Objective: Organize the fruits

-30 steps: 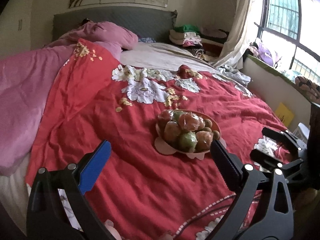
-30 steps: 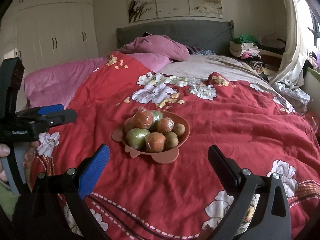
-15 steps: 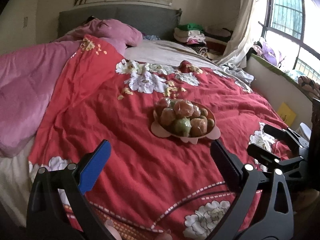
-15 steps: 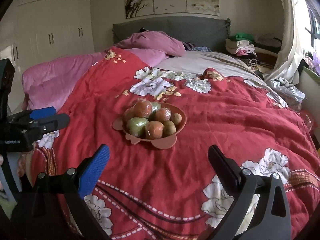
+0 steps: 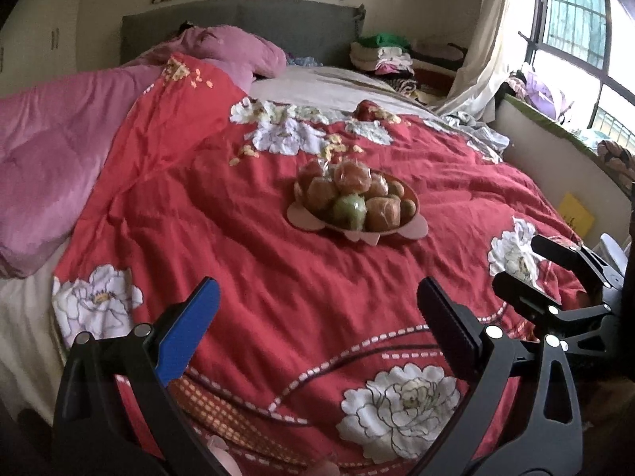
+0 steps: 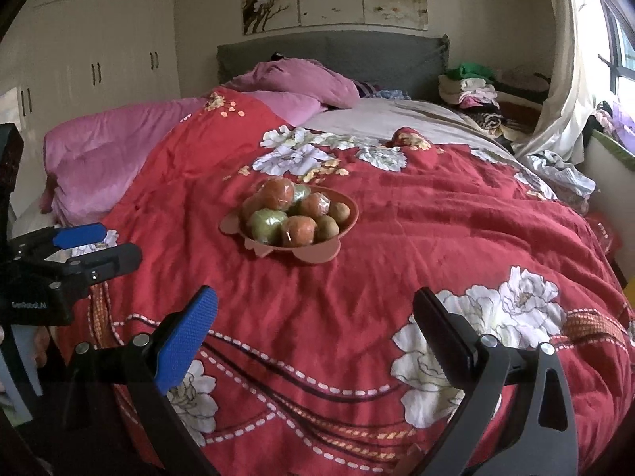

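Left wrist view: from bed foot, facing headboard (image 5: 278, 27); bowl (image 5: 353, 230) at 12 o'clock, well off. Right wrist view: same facing, bowl (image 6: 313, 254) at 11 o'clock. Shared: red quilt (image 5: 246, 238), bowl, headboard. Each view catches the other gripper at its edge.

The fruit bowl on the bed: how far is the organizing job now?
All the fruits lie piled in the pink bowl on the red quilt, so sorting may be done. The left gripper and right gripper are open, empty and away from it. Nothing visibly remains.
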Demonstrator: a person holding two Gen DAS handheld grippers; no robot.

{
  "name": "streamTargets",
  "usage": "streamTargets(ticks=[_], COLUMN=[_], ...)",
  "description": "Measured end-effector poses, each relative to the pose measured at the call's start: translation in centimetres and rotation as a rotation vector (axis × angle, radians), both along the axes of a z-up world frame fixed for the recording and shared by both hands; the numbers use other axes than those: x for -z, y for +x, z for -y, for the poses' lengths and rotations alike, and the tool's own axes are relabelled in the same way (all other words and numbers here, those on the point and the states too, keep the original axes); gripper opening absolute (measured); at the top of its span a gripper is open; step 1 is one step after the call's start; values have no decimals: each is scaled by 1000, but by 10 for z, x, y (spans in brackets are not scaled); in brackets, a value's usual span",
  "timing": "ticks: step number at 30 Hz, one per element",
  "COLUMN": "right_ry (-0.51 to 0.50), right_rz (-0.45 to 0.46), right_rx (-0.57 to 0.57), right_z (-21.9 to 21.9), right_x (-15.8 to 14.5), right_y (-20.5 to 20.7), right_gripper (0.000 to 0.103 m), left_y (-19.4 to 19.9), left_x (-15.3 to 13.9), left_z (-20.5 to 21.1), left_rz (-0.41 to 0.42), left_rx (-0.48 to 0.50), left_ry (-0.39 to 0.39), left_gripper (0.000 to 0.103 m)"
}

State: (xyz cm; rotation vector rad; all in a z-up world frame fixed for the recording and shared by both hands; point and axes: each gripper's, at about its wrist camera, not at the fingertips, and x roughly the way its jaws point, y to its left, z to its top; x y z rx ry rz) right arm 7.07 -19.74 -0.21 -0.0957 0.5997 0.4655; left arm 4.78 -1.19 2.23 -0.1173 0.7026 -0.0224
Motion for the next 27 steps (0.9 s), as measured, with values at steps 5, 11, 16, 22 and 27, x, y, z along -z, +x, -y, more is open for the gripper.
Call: streamTargets(ticks=[5,11,16,22,27], right_ry=[7,-9,-9,-9,-10], right_rz=[-2,-22,-35,-39,-47], right_rx=[0,-11,-3,9,12], right_z=[3,-1,0,2,2], right_x=[7,23,30,32,34], right_y=[-1,5,7,10,11], right_gripper=[98,98,98,98,98], left_y=[-1,3,5,5,5], left_x=[8,18,24,25,26], left_z=[5,6,3,2,1], left_rz=[-25,-54,-72,-74,-72], left_rx=[-7,-22,-28,-22,-27], left_ry=[12,27,26,22,17], left_gripper=[93,93,93,93,93])
